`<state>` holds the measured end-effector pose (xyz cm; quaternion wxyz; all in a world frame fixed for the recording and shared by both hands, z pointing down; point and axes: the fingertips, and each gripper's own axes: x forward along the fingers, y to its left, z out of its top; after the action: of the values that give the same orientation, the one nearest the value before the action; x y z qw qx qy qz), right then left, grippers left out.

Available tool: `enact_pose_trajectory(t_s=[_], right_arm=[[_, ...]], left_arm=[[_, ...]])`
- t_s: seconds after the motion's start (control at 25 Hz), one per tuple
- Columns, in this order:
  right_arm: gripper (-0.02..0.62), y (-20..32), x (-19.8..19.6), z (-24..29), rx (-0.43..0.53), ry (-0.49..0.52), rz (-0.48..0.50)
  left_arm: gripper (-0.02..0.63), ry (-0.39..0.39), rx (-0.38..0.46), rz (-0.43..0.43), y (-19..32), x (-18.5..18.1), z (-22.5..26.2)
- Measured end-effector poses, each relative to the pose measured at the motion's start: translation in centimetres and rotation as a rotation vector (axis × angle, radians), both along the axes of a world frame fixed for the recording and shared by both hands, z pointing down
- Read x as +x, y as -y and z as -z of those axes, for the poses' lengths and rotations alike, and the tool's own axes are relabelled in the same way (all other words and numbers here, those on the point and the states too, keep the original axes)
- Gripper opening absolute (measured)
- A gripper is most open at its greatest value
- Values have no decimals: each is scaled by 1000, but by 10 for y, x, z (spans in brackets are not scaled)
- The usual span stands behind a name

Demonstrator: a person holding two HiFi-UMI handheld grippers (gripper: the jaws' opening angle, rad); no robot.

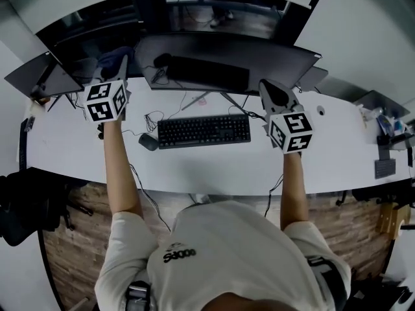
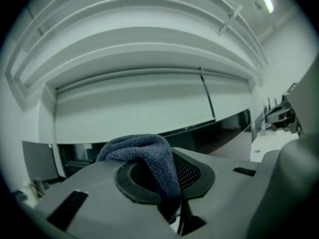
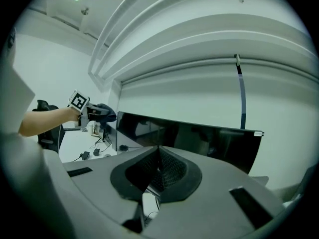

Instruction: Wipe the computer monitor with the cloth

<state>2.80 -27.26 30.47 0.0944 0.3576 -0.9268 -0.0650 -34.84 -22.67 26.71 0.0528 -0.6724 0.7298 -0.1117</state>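
Observation:
A wide curved dark monitor (image 1: 272, 54) stands at the back of the white desk (image 1: 78, 154). My left gripper (image 1: 120, 65) is raised before the monitor's left end, shut on a grey-blue cloth (image 1: 109, 59). In the left gripper view the cloth (image 2: 144, 151) bulges out over the closed jaws of the left gripper (image 2: 167, 180), with the monitor's (image 2: 214, 128) dark edge behind. My right gripper (image 1: 270, 88) is held up near the monitor's right part, shut with nothing in it. The right gripper view has its jaws (image 3: 158, 171) closed in front of the screen (image 3: 199, 143), and the left gripper (image 3: 89, 114) with the cloth (image 3: 103, 111) far left.
A black keyboard (image 1: 203, 130) and a mouse (image 1: 148, 142) lie on the desk under the monitor, with loose cables (image 1: 152, 117) around. A second dark screen (image 1: 40, 76) stands at the left. Small items (image 1: 388, 127) crowd the desk's right end.

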Motion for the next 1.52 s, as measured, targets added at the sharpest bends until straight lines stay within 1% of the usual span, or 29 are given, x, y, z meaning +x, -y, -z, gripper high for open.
enact_pose_trajectory(t_s=[0.08, 0.12, 0.24, 0.4, 0.48, 0.68, 0.96, 1.2, 1.52], right_arm=[[0, -9, 19, 1, 0, -2, -24], [0, -16, 28, 1, -1, -4, -32], [0, -40, 60, 5, 8, -12, -45], [0, -69, 102, 12, 35, -21, -62], [0, -85, 118, 13, 45, -24, -69], [0, -130, 142, 16, 72, -51, -71], [0, -178, 159, 25, 108, -84, -45], [0, -197, 162, 27, 130, -105, -20], [0, -198, 164, 30, 140, -94, -7]], left_arm=[[67, -68, 38, -92, -8, 38, -10], [67, -82, 47, -129, -12, 57, -13], [67, -85, 61, -250, -28, 122, -22], [67, -112, 73, -407, -51, 209, -24], [67, -97, 70, -445, -64, 241, -23], [67, -66, 62, -463, -104, 296, -19], [67, 45, 36, -441, -154, 338, -19], [67, 59, 33, -433, -178, 353, -18], [67, 58, 19, -403, -182, 353, -19]])
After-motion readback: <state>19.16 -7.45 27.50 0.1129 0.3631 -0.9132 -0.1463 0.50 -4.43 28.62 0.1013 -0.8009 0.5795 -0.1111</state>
